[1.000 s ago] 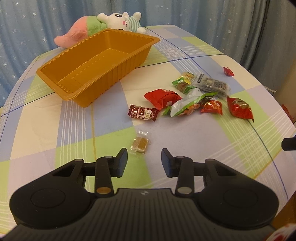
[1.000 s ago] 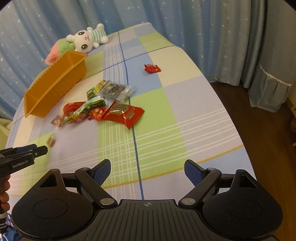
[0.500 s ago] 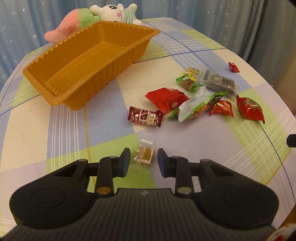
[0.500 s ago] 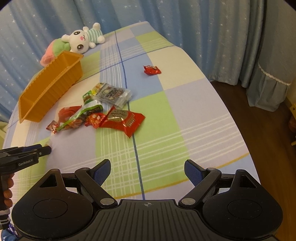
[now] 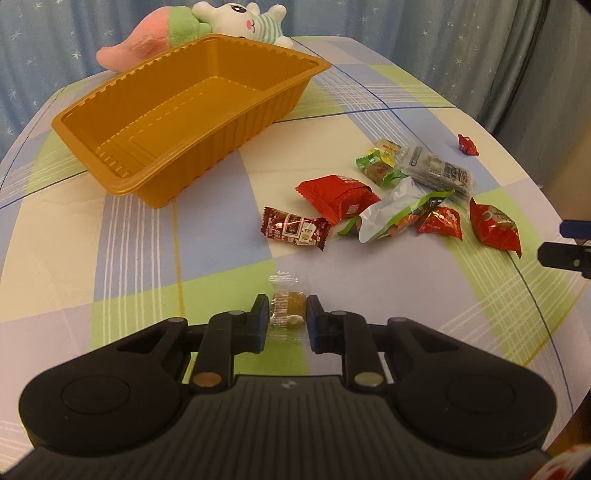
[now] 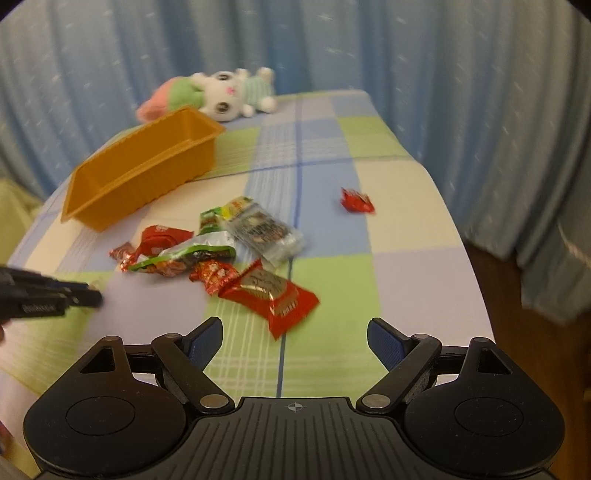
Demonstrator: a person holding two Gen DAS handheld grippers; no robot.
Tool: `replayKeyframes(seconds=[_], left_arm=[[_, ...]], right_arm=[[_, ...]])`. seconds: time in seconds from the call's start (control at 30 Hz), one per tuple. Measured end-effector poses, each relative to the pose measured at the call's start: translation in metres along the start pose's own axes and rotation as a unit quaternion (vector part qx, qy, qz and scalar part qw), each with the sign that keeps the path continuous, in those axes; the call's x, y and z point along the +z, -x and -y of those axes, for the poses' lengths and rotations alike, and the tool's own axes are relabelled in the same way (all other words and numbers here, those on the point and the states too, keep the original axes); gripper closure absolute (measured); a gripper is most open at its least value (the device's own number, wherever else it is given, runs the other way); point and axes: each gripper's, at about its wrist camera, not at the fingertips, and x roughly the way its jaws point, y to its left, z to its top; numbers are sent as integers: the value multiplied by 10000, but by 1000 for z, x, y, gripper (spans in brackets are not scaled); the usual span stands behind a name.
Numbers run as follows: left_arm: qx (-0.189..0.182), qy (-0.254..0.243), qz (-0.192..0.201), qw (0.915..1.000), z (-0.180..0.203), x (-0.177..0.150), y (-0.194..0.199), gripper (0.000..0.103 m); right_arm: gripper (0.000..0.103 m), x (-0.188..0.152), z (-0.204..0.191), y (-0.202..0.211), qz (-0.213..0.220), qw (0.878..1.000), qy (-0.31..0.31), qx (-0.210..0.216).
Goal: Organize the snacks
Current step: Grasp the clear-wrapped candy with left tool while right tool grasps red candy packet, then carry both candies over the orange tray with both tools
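One candy pinched in left hand-held gripper, clamped mostly on loose wrapper; likely to slip before tray. Right hand-held gripper wide open, empty.

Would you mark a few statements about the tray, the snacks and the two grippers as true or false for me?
1. The orange tray already holds several snacks. False: it is empty.
2. The left gripper is shut on the clear-wrapped candy. True.
3. The right gripper holds a red packet. False: it is open with nothing between its fingers.
4. A small red candy lies apart from the main pile of snacks. True.
5. The plush toy lies inside the tray. False: it lies on the table behind the tray.
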Motion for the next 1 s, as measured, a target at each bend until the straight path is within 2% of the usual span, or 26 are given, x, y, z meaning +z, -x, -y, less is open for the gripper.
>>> replayKeyframes(seconds=[0.07, 0.17, 0.33, 0.47, 0.67, 0.83, 1.0], left_arm=[[32, 60, 4, 10000, -2, -1, 4, 84], [61, 147, 25, 9999, -6, -3, 11, 84], [91, 238, 84, 9996, -10, -5, 20, 84], [109, 269, 119, 9995, -12, -6, 25, 84], [90, 260, 164, 9995, -12, -5, 30, 84], [20, 217, 223, 9995, -10, -1, 34, 84], [-62, 151, 329, 9993, -6, 7, 43, 84]], right_arm=[[18, 2, -3, -7, 2, 9993, 370, 60], [34, 6, -8, -19, -23, 9956, 931, 121], [41, 10, -17, -39, -33, 9848, 1726, 172], [54, 16, -21, -51, -155, 9771, 2105, 263], [72, 20, -24, -61, -410, 9756, 2102, 475], [76, 21, -31, -57, -541, 9772, 1930, 704], [77, 29, -35, -46, -520, 9840, 1405, 968]])
